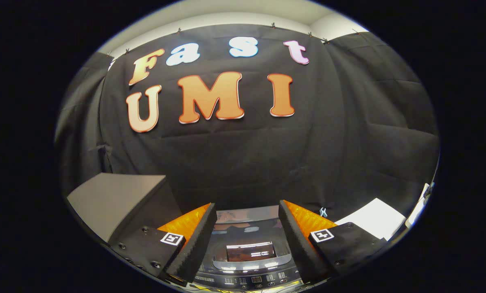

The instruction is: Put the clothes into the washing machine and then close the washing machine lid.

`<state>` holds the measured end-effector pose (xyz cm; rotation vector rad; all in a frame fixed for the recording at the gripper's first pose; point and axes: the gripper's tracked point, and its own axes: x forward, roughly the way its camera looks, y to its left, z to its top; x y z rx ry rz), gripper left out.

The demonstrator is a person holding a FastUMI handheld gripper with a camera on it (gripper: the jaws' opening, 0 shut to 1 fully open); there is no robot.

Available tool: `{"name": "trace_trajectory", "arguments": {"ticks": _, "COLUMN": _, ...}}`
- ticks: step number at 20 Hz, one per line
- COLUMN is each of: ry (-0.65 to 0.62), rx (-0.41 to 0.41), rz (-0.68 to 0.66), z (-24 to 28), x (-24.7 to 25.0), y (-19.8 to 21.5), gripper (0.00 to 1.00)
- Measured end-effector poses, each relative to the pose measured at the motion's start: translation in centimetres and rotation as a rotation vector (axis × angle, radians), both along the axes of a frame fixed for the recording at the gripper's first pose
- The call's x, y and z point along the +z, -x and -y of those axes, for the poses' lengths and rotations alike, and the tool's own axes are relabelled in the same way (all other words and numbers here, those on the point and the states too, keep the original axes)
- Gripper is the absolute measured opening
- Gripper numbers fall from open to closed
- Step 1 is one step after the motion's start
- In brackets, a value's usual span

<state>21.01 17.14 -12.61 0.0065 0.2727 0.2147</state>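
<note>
Your gripper (247, 228) open, fingers apart, holding nothing. Washing machine (247, 260) directly below fingers; glossy lid (249, 240) looks shut, control panel (251, 280) at near edge. Lid likely stiff, smooth, slippery: take its front edge. Grey box (112, 199) left of machine.

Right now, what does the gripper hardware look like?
The gripper has two wedge-shaped fingers with ribbed inner faces and ridged outer sides. Each sits on a dark block with round screw heads, and each block carries a small square black-and-white marker tag.
</note>
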Motion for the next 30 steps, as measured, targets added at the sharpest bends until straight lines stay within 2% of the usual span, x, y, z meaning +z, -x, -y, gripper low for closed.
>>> {"name": "trace_trajectory", "arguments": {"ticks": 2, "ry": -0.035, "rx": 0.025, "rz": 0.026, "z": -0.3, "x": 2.8, "y": 1.3, "gripper": 0.98}}
{"name": "trace_trajectory", "arguments": {"ticks": 7, "ry": -0.002, "rx": 0.078, "rz": 0.112, "z": 2.4, "x": 9.2, "y": 5.8, "gripper": 0.98}}
{"name": "trace_trajectory", "arguments": {"ticks": 14, "ry": 0.01, "rx": 0.073, "rz": 0.154, "z": 8.6, "x": 14.7, "y": 11.7, "gripper": 0.98}}
{"name": "trace_trajectory", "arguments": {"ticks": 22, "ry": -0.006, "rx": 0.085, "rz": 0.185, "z": 15.1, "x": 15.5, "y": 16.6, "gripper": 0.98}}
{"name": "trace_trajectory", "arguments": {"ticks": 30, "ry": -0.006, "rx": 0.087, "rz": 0.207, "z": 17.1, "x": 16.0, "y": 17.9, "gripper": 0.98}}
